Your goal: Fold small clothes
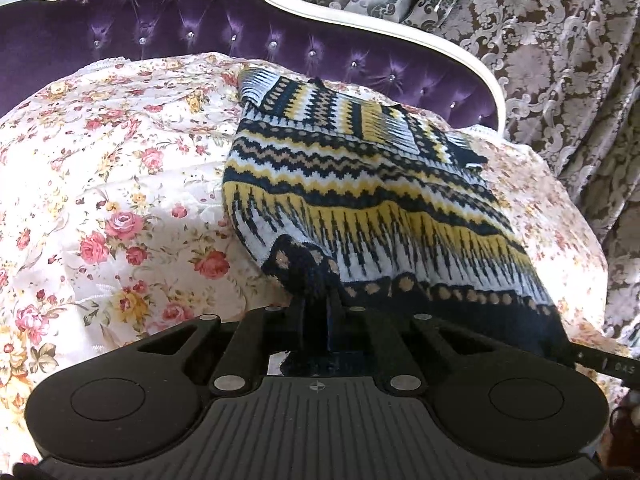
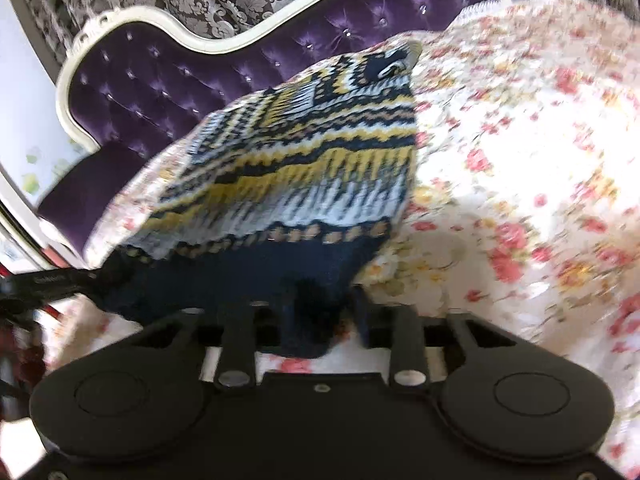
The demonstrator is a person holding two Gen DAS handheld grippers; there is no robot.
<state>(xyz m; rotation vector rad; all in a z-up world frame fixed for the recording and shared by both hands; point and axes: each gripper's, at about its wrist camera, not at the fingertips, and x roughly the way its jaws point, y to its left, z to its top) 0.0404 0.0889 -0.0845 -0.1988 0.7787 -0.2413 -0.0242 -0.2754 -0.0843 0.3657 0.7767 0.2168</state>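
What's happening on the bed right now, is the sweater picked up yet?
Both tools are shut on the dark bottom hem of the patterned sweater. The left tool pinches one part of the hem and the right tool another. The rest of the sweater lies spread over the floral bedspread, up toward the purple headboard. The hem looks slightly raised at the grips. No fold is made yet.
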